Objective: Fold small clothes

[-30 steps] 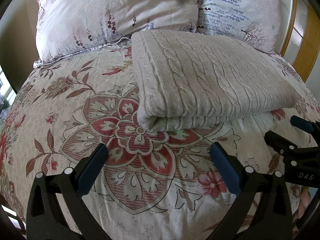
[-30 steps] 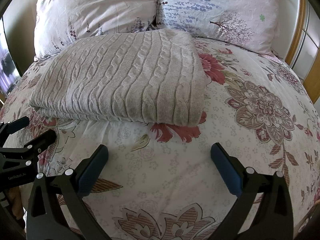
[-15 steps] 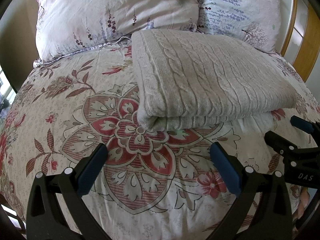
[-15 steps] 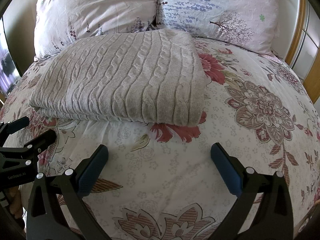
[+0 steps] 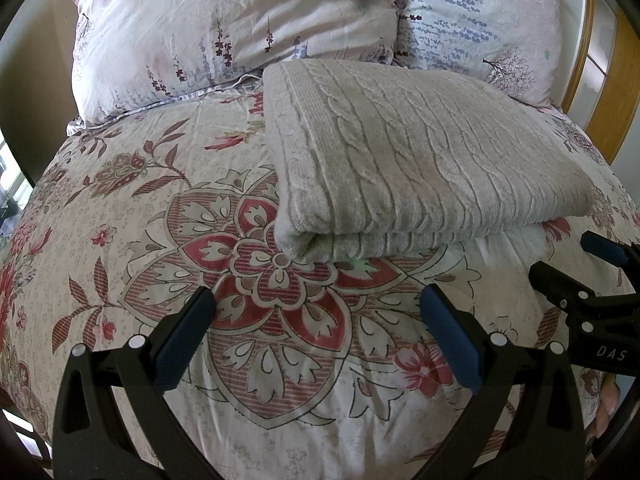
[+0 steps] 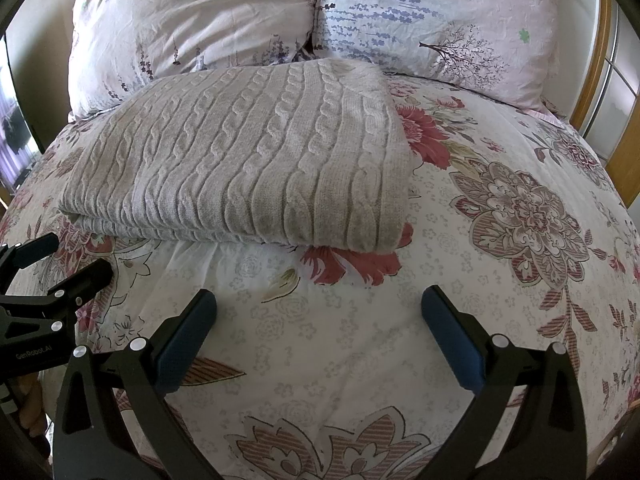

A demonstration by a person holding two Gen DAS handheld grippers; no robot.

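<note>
Cable-knit sweater [image 5: 420, 168] lies folded into a thick rectangle mid-bed, its far edge near the two pillows [image 6: 320, 12], on the floral bedspread [image 5: 132, 208]. Left claw [image 5: 316, 328] and right claw [image 6: 320, 328] both spread wide, empty, hovering short of the near fold. Fold looks finished (judgement). If tidying, pinch the near corners together, lift evenly, avoid snagging bedspread.

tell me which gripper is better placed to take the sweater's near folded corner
Left, probably. The left gripper is open and lined up with the folded corner of the sweater. The right gripper is open too, but faces bare bedspread.
</note>
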